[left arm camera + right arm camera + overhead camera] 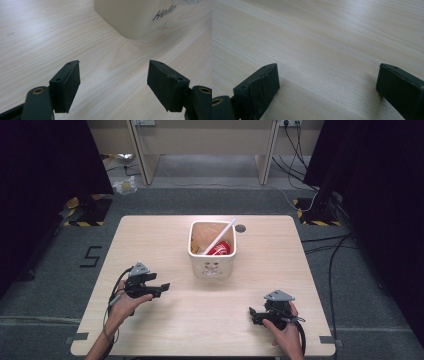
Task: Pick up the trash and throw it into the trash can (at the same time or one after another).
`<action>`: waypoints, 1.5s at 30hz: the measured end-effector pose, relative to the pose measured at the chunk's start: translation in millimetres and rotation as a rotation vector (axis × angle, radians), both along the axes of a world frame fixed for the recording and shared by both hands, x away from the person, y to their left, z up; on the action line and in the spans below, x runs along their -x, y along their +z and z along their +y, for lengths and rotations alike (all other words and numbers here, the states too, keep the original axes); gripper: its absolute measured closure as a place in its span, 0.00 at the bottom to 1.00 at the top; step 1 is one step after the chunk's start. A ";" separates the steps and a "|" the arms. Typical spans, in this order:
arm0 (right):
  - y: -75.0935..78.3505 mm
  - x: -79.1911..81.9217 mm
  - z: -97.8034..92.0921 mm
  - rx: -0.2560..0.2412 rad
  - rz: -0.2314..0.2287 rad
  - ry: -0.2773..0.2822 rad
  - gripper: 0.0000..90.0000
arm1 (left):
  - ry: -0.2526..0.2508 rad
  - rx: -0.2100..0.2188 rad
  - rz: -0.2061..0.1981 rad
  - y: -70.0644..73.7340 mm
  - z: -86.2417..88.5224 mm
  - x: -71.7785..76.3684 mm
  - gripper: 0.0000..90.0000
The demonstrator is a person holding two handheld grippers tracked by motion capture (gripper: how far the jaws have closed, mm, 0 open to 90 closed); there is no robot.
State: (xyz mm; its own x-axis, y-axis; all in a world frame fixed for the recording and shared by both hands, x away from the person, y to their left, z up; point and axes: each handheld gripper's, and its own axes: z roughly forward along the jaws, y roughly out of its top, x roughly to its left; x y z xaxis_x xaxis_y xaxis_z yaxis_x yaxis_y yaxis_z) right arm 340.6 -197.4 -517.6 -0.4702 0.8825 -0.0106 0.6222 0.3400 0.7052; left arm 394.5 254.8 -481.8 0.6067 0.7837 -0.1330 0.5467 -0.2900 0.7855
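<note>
A cream square plastic bin [212,264] stands at the middle of the pale wooden table [165,237], holding a red can [219,249], a white straw [220,234] and brown paper. The left gripper [159,289], jaws apart, sits near-left of it; the right gripper [254,314], jaws wide apart, near-right.

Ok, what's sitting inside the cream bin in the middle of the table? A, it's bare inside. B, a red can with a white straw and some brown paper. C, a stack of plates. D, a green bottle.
B: the high view shows the bin holding a red can, a white straw leaning across it, and brown paper.
</note>
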 end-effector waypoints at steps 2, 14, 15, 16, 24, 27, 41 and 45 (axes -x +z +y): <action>0.0 0.0 0.0 0.001 0.000 0.000 0.06 | -0.003 -0.009 0.006 -4.8 -0.4 3.3 0.28; 0.0 0.0 0.0 0.000 -0.001 0.000 0.06 | 0.003 -0.029 0.019 -18.4 -0.3 13.1 0.21; 0.0 0.0 0.0 0.000 0.000 0.000 0.06 | 0.001 -0.035 0.016 -19.0 -0.4 14.1 0.20; 0.0 0.0 0.0 0.000 0.000 0.000 0.06 | 0.001 -0.035 0.016 -19.0 -0.4 14.1 0.19; 0.0 0.0 0.0 0.000 0.000 0.000 0.06 | -0.006 -0.055 0.016 -27.8 -1.3 24.3 0.18; 0.0 0.0 0.0 0.000 0.000 0.000 0.06 | -0.009 -0.056 0.018 -31.1 -1.0 28.2 0.18; 0.0 0.0 0.0 0.000 -0.001 0.000 0.06 | -0.021 -0.133 0.009 -39.1 -2.1 42.9 0.18; 0.0 0.0 0.0 0.001 0.000 0.000 0.06 | -0.027 -0.146 0.003 -39.3 -3.8 47.9 0.18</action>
